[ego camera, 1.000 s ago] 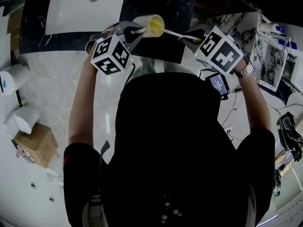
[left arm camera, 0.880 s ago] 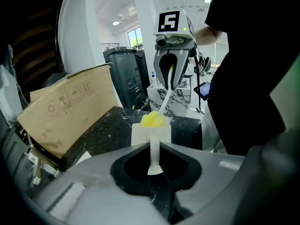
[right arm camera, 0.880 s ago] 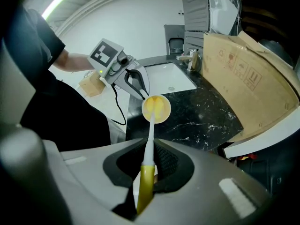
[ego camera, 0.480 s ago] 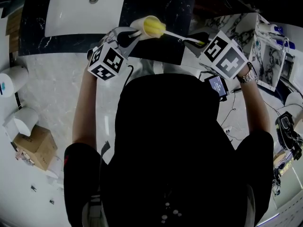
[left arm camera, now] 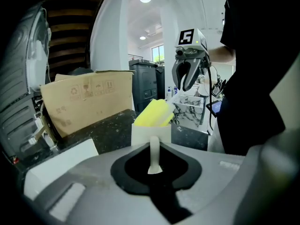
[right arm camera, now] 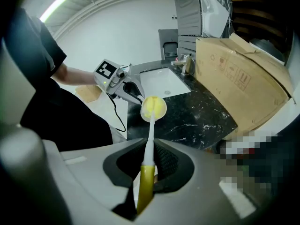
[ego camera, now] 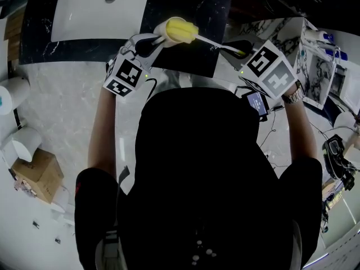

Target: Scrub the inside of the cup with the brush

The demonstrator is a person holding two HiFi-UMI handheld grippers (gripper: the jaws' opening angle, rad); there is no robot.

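your left forearm (ego camera: 104, 122) and right forearm (ego camera: 302, 129) both reach forward from your body, bare below the short sleeves, with a watch (ego camera: 292, 93) on the right wrist. the two hands angle in toward each other, so the grippers face one another over the front edge of the dark countertop (ego camera: 194, 1).

your left gripper (ego camera: 148, 41) points ahead and to the right. its jaws are closed onto the thin white handle of the cup (ego camera: 164, 31), which runs straight up between the pads in the left gripper view. the cup lies tipped on its side in the air, its mouth turned toward your right hand.

your right gripper (ego camera: 239, 50) tips steeply down and points left at the cup. its jaws pinch the yellow grip end of the brush (ego camera: 211, 42), and the white shaft runs out straight from them. the yellow brush head (ego camera: 181, 30) sits in the cup's mouth, with part of it standing out past the rim.

beyond the cup, a white sink (ego camera: 93, 10) is set into the countertop on the left. behind it, a cardboard box (right arm camera: 239, 86) leans at the back.
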